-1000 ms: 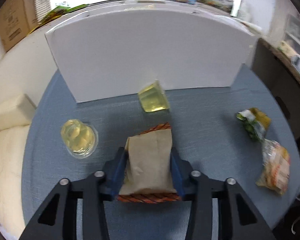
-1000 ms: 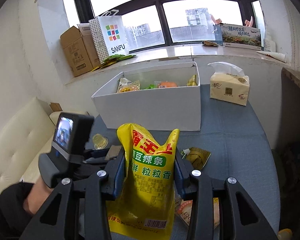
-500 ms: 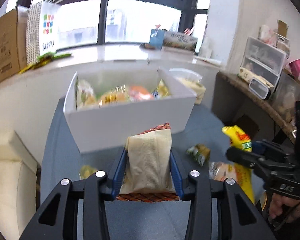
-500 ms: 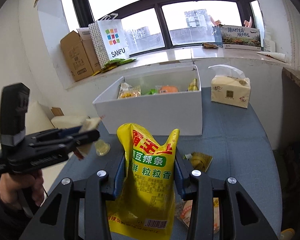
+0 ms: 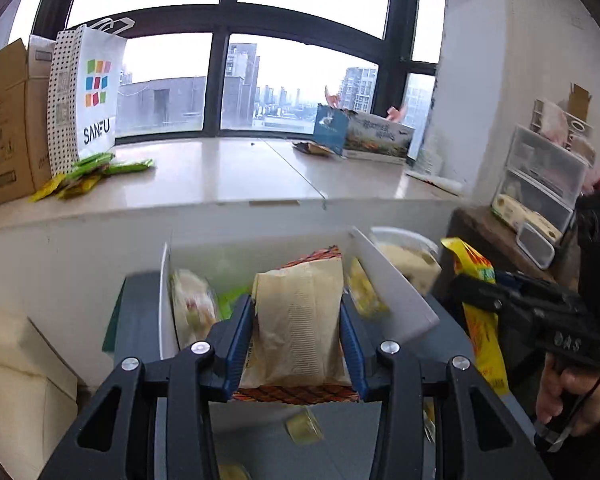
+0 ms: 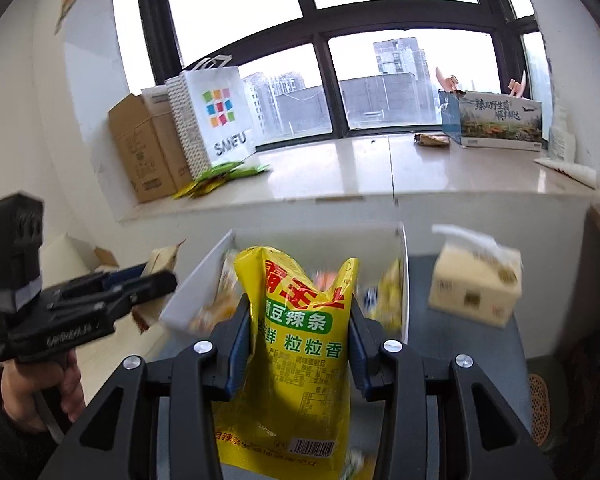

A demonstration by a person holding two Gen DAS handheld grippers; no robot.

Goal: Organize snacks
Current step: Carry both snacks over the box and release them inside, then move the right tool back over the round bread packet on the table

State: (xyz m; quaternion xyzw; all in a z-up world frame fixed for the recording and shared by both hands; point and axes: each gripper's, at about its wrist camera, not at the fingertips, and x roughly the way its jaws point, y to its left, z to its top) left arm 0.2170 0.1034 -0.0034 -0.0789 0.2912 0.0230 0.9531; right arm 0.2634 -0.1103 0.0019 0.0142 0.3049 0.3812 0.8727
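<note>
Grey-blue worktop (image 6: 476, 360) under a city window. Left gripper (image 5: 298, 334) clamped on a beige paper snack packet (image 5: 300, 320), right gripper (image 6: 298, 334) on a yellow plastic snack bag (image 6: 296, 344), both approaching the open white box (image 6: 188, 300). Risk: limp bags snagging the rim, or the grippers colliding.

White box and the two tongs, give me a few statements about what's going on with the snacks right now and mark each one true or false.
1. The left tongs are shut on a beige snack packet. True.
2. The right tongs are empty. False: they clamp a yellow snack bag printed in red and green.
3. The white box already holds several snacks. True.
4. The tissue pack sits inside the white box. False: it stands on the blue table beside the box.
5. The SANFU bag stands on the windowsill. True.
</note>
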